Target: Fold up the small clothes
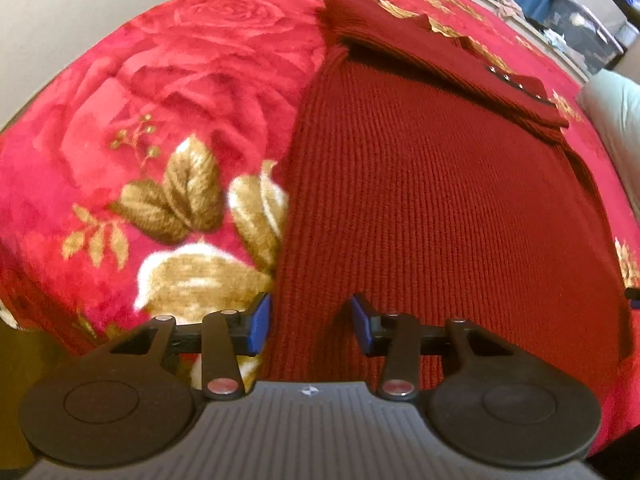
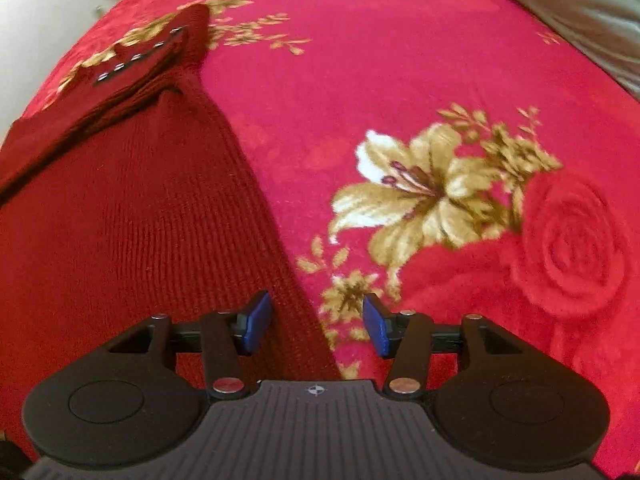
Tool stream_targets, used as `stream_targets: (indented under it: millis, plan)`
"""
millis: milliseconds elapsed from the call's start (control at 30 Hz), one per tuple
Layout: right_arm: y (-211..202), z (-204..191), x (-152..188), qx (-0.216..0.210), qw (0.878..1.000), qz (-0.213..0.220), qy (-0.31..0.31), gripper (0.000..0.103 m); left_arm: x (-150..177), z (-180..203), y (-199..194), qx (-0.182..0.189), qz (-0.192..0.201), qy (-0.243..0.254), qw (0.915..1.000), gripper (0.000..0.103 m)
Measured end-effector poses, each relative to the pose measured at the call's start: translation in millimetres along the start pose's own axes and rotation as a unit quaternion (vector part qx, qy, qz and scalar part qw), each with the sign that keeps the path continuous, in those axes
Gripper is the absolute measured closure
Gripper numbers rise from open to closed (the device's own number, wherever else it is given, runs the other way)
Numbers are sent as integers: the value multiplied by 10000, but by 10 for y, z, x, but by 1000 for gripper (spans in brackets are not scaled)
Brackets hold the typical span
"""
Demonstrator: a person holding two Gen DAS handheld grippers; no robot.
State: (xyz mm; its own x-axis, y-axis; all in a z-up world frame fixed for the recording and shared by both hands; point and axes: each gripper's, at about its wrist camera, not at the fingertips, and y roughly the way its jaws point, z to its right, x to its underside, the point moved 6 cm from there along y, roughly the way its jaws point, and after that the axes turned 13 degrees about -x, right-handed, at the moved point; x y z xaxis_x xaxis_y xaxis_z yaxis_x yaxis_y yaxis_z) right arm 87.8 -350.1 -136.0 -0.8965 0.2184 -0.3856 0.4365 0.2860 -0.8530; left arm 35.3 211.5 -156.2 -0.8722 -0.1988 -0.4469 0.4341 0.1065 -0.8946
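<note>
A dark red ribbed knit sweater [image 1: 440, 200] lies flat on a red floral blanket [image 1: 160, 100]. One sleeve [image 1: 440, 52], with a row of small metal studs, is folded across its far end. My left gripper [image 1: 311, 322] hovers over the sweater's near left edge, jaws open; the knit edge runs between the blue pads [image 1: 260, 320], which stand clear of it. In the right wrist view the sweater [image 2: 120, 220] fills the left side. My right gripper [image 2: 317, 324] is open over its near right edge, one pad over knit, the other over blanket [image 2: 400, 60].
A pale cushion or pillow [image 1: 612, 112] lies at the blanket's right side, seen also as pale fabric [image 2: 580, 8]. Beyond the bed stand cluttered boxes [image 1: 580, 12] against a blue curtain. A light wall [image 1: 60, 20] borders the left.
</note>
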Motion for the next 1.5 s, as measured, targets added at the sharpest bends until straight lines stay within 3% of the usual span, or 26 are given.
stream_targets:
  millis: [67, 133, 167, 200, 233, 267, 333, 467, 567, 700, 833, 900, 1067, 1133, 1167, 1200, 1233, 1267, 1300, 1433, 1500]
  plan:
    - [80, 51, 124, -293, 9995, -100, -38, 47, 59, 12, -4, 70, -15, 72, 9999, 56]
    - [94, 85, 252, -513, 9984, 150, -190, 46, 108, 37, -43, 133, 68, 195, 9997, 58]
    - [76, 86, 277, -574, 9977, 226, -274, 46, 128, 42, -69, 172, 121, 216, 9995, 68]
    - [54, 72, 293, -611, 9973, 206, -355, 51, 123, 27, -102, 196, 213, 145, 9995, 85]
    - [19, 36, 288, -701, 9965, 172, -426, 58, 98, 4, -159, 313, 330, -26, 9990, 90]
    - [-16, -1, 281, -969, 9940, 165, -486, 66, 56, -16, -240, 642, 475, -276, 9964, 90]
    - [-46, -51, 302, -1258, 9901, 79, -614, 65, 9, -6, -306, 921, 585, -442, 9930, 88]
    - [-44, 6, 315, -1109, 9918, -10, -637, 59, 163, 32, -11, 239, -109, -129, 9996, 81]
    - [-17, 11, 343, -1100, 9917, -20, -664, 58, 127, 60, -74, 479, -33, -202, 9986, 76]
    - [-52, -52, 392, -1041, 9905, -57, -897, 58, 133, 116, -87, 483, 0, 5, 9988, 76]
    - [-94, 98, 326, -572, 9955, 23, -762, 47, 168, 131, -125, 474, 46, -24, 9989, 76]
    - [-65, 85, 358, -654, 9950, -16, -751, 42, 181, 143, -90, 379, -1, 32, 9993, 76]
    - [32, -68, 413, -909, 9916, -40, -916, 42, 166, 157, -47, 227, -6, 130, 9997, 71]
    - [50, -67, 407, -922, 9916, -19, -904, 48, 167, 137, -45, 190, 3, 97, 9998, 71]
    - [37, -72, 399, -969, 9912, 11, -904, 64, 166, 123, -46, 164, 12, 76, 9998, 71]
    - [12, -84, 390, -1095, 9899, 28, -899, 88, 165, 109, -50, 159, 14, 46, 9999, 71]
    - [-5, -80, 377, -1267, 9885, 34, -826, 93, 163, 104, -51, 167, 14, 33, 9999, 71]
    - [-59, -65, 360, -1402, 9875, 105, -707, 93, 163, 110, -54, 173, 24, 51, 9998, 76]
    - [-116, -46, 340, -1552, 9859, 190, -589, 94, 160, 123, -65, 181, 60, 83, 9998, 90]
    - [-382, 23, 187, -2313, 9700, 743, 54, 95, 87, 118, -178, 374, 310, -124, 9987, 90]
    - [-432, 66, 149, -2360, 9675, 897, 148, 90, 69, 106, -173, 402, 275, -231, 9985, 89]
